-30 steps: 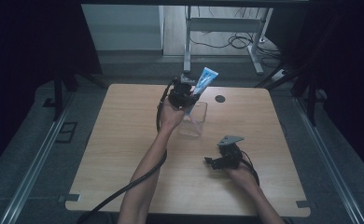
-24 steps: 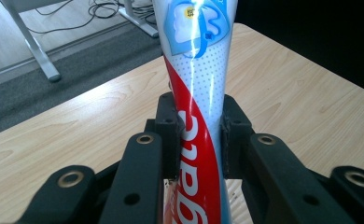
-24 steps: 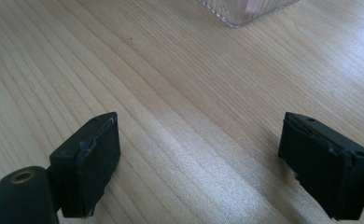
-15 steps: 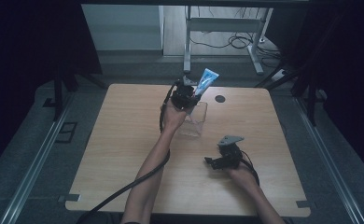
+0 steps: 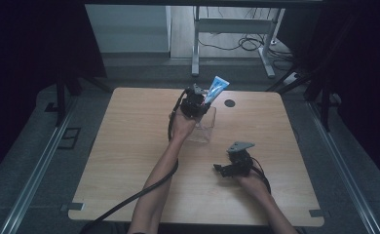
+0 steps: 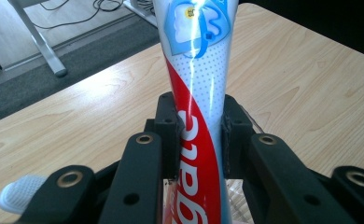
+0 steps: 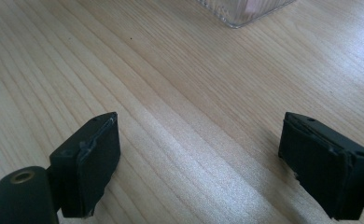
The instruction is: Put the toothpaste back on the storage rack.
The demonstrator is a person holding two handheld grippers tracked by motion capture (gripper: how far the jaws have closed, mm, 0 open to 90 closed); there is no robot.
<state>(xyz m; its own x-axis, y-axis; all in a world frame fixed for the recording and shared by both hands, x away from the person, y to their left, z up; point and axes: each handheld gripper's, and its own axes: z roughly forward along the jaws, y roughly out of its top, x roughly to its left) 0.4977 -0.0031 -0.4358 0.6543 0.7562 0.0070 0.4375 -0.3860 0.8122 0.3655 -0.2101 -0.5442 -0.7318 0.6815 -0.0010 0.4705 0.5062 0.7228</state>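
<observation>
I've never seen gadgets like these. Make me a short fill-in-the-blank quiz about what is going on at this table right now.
1. The left gripper is clamped on a tube of ____.
2. The tube is held over a clear ____ container.
3. The right gripper has its jaws ____, with nothing between them.
4. The table has a top that looks like light ____.

Missing words: toothpaste; plastic; open; wood

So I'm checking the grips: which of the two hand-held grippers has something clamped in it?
The left hand-held gripper, over the clear box: its jaws pinch a toothpaste tube. The right hand-held gripper stands wide open above the bare table.
</observation>
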